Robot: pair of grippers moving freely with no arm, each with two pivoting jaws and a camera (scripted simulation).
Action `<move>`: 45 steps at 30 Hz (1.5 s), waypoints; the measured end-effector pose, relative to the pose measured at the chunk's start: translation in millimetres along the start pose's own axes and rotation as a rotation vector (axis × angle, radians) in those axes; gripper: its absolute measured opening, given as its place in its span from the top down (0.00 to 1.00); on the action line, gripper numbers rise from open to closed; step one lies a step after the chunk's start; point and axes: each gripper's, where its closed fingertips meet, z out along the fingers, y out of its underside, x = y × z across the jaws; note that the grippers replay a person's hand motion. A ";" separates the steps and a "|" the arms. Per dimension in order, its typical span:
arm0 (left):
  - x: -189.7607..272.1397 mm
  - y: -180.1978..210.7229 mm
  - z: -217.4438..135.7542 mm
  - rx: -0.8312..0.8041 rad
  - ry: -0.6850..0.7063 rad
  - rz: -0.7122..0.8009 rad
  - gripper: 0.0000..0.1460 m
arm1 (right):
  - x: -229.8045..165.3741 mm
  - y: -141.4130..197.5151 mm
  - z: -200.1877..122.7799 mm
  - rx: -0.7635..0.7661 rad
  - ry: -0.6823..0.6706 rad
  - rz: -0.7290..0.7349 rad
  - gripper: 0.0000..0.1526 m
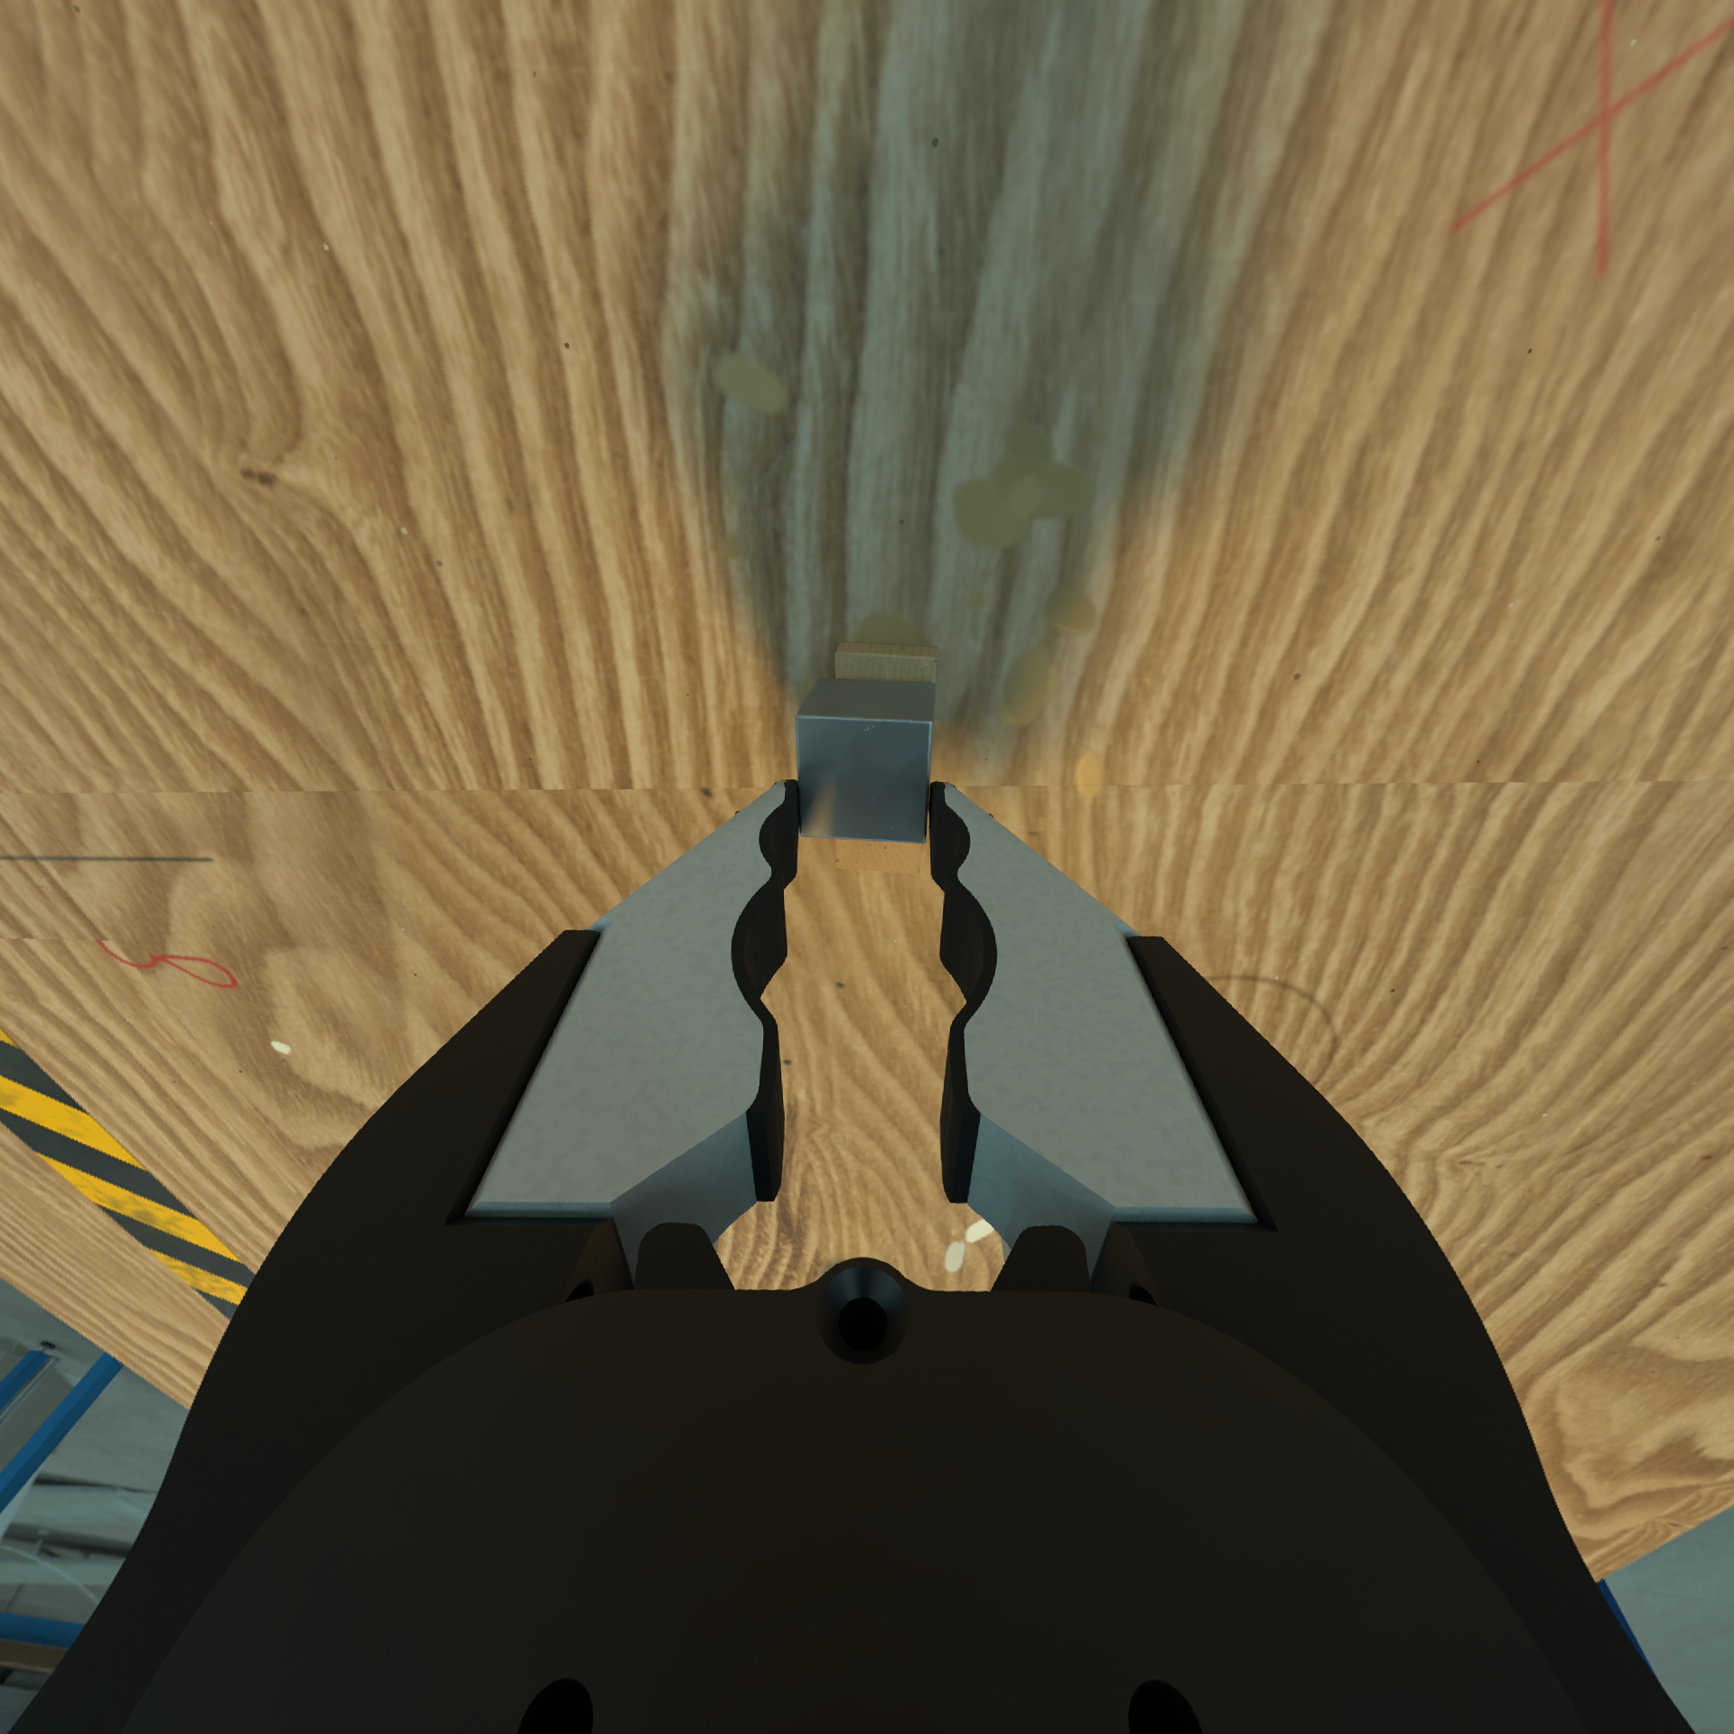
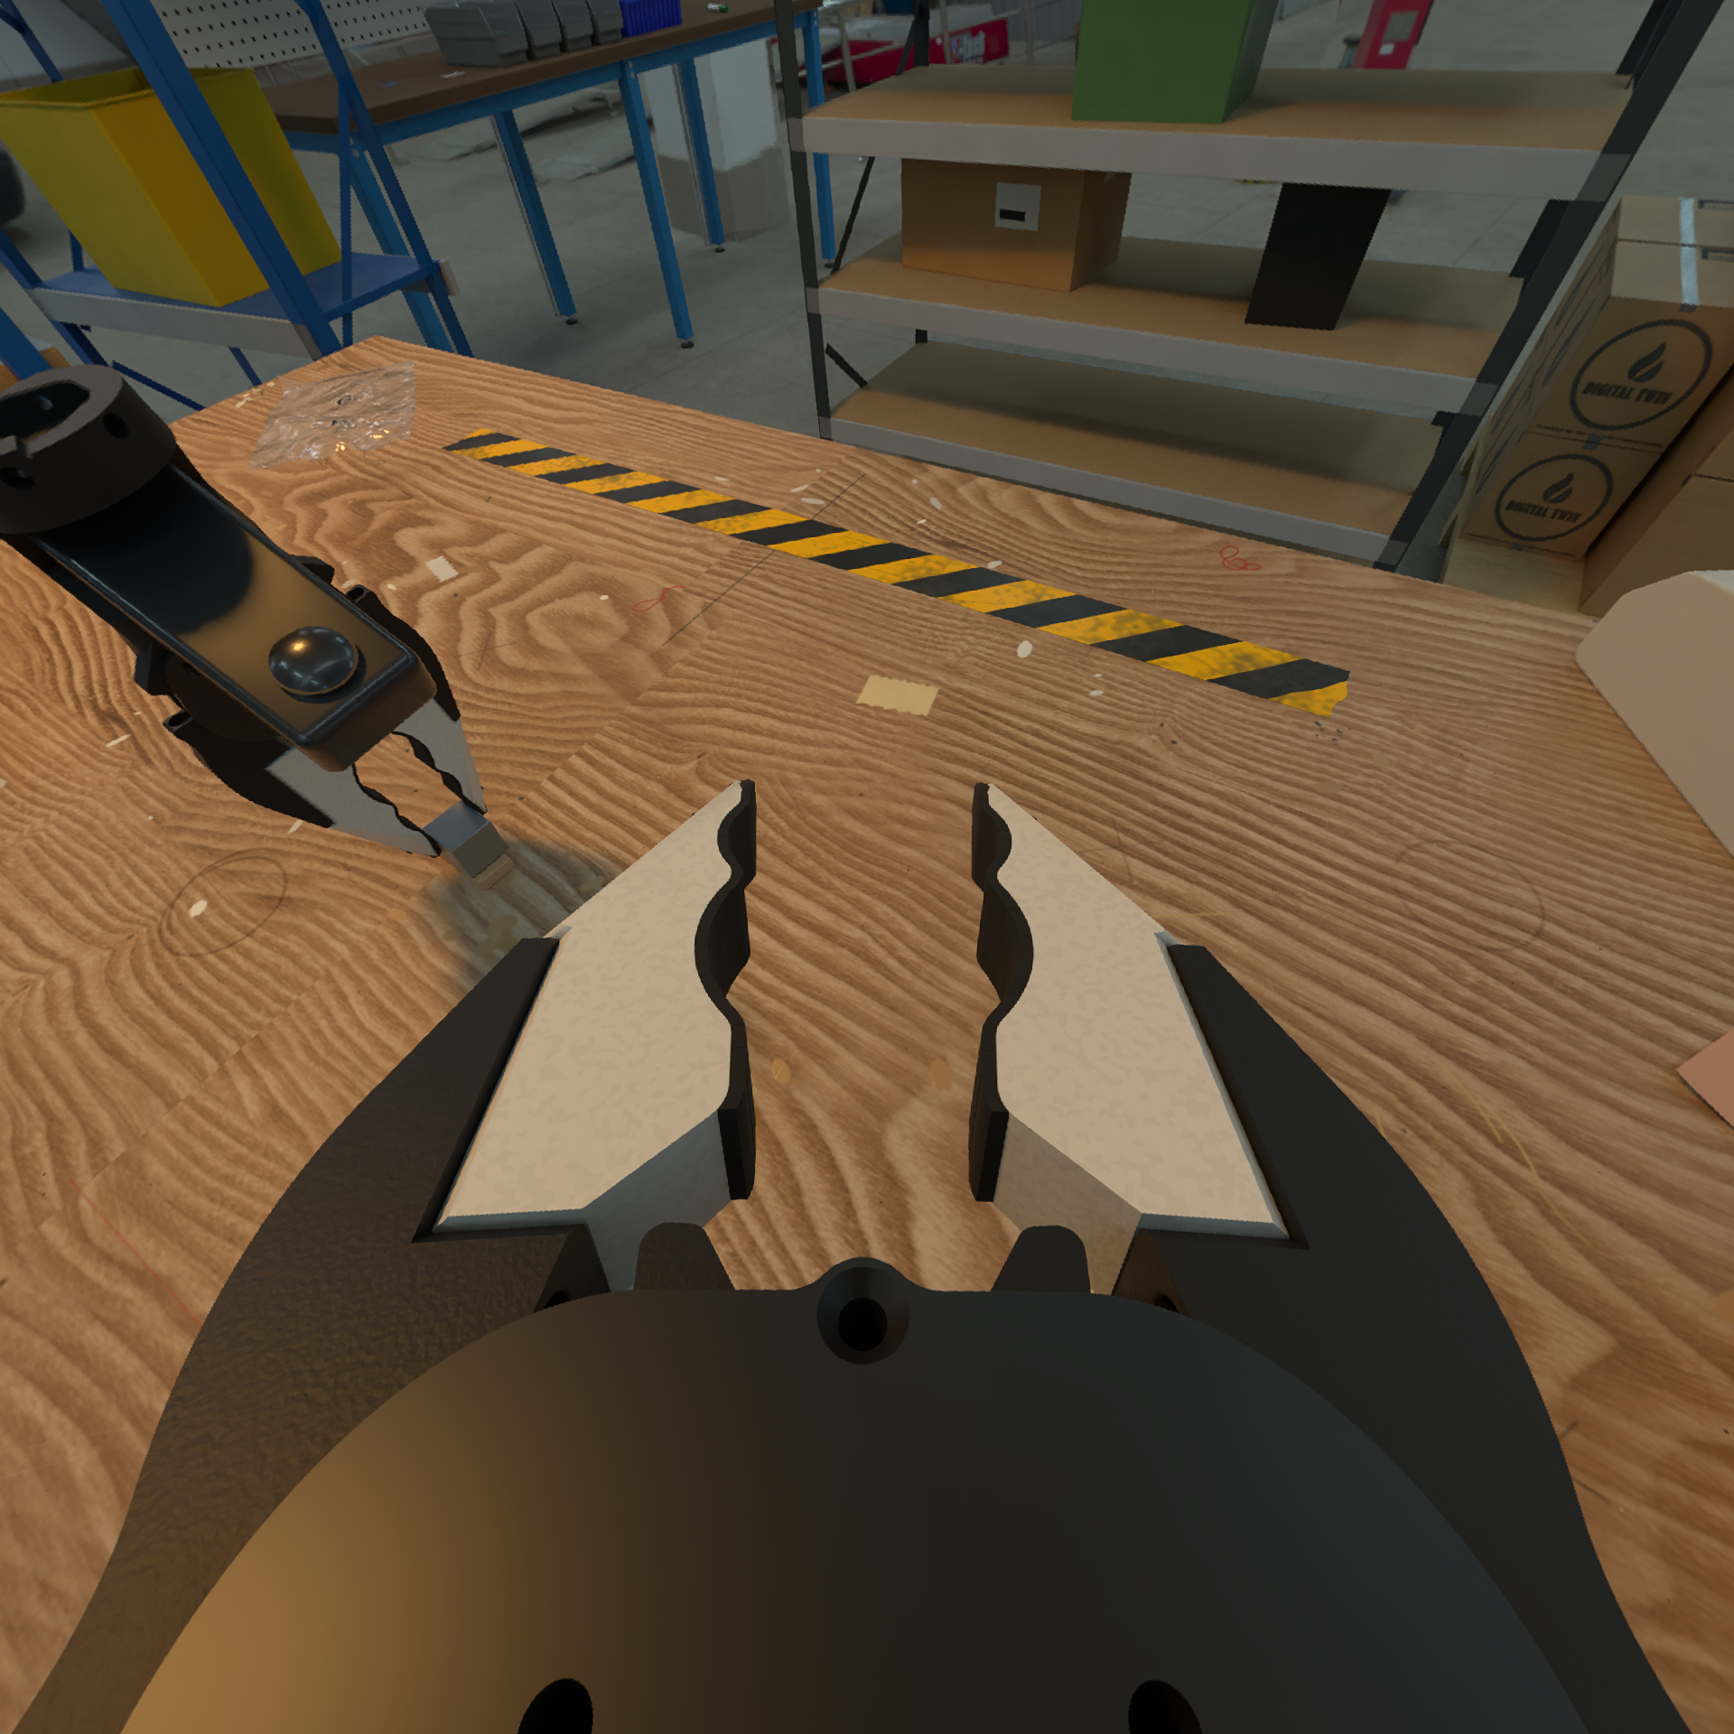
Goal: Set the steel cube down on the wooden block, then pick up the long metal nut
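My left gripper (image 1: 863,807) is shut on the steel cube (image 1: 863,760), which it holds by its sides at the fingertips. The cube sits right over the small wooden block (image 1: 887,661), whose edges show above and below it; I cannot tell whether the two touch. In the right wrist view, the left gripper (image 2: 460,826) points down at the table with the cube (image 2: 474,838) over the block (image 2: 495,874). My right gripper (image 2: 863,807) is open and empty above bare tabletop, to the right of the cube. The long metal nut is not in view.
A yellow-black tape stripe (image 2: 891,563) crosses the wooden table (image 2: 1220,938). A clear plastic bag (image 2: 338,413) lies at the far left corner. A pale box (image 2: 1680,676) stands at the right edge. Shelves (image 2: 1173,281) and cardboard boxes (image 2: 1595,422) stand beyond the table.
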 end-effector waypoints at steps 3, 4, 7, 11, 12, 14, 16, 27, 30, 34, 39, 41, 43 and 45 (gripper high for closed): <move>0.1 1.6 0.1 -0.010 -0.001 0.006 0.81 | 0.2 0.2 0.0 0.000 0.000 0.000 0.70; 0.2 2.1 0.2 -0.010 0.000 0.006 0.81 | 0.3 0.2 0.0 0.000 0.000 0.001 0.70; 0.9 4.6 0.2 -0.015 0.004 0.011 0.81 | 0.4 0.3 0.1 -0.001 -0.001 0.001 0.70; 1.2 8.1 0.4 -0.020 -0.001 0.022 0.81 | 0.7 1.5 0.9 -0.006 0.000 0.000 0.70; 1.1 8.5 0.5 -0.017 0.000 0.020 0.81 | 0.7 1.8 1.2 -0.008 0.000 0.000 0.70; 0.8 9.3 0.7 -0.012 0.003 0.012 0.81 | 0.6 2.2 1.7 -0.010 -0.001 -0.001 0.70; 1.2 10.4 0.9 -0.010 0.010 0.010 0.81 | 0.5 2.6 2.2 -0.013 -0.001 -0.001 0.70; -25.1 2.2 -71.9 0.251 -0.100 -0.086 0.74 | 1.7 5.6 4.6 -0.025 -0.001 -0.002 0.70; -46.6 18.7 -126.8 0.433 -0.261 -0.200 0.74 | 2.2 4.9 3.6 -0.019 -0.001 0.001 0.70; -65.2 91.1 -179.9 0.587 -0.392 -0.475 0.76 | 2.2 4.0 2.4 -0.013 0.001 0.003 0.70; -46.1 194.2 -147.9 0.510 -0.253 -0.611 0.76 | 0.5 2.0 1.4 -0.010 0.001 -0.002 0.70; -33.2 222.2 -120.4 0.448 -0.207 -0.583 0.76 | 0.4 1.7 0.8 -0.011 0.006 -0.004 0.70; -20.2 240.4 -91.6 0.381 -0.183 -0.523 0.75 | 0.9 2.1 0.2 -0.013 0.011 -0.004 0.70; -10.2 254.3 -64.2 0.288 -0.158 -0.499 0.73 | 2.0 3.1 -0.5 -0.015 0.016 -0.002 0.70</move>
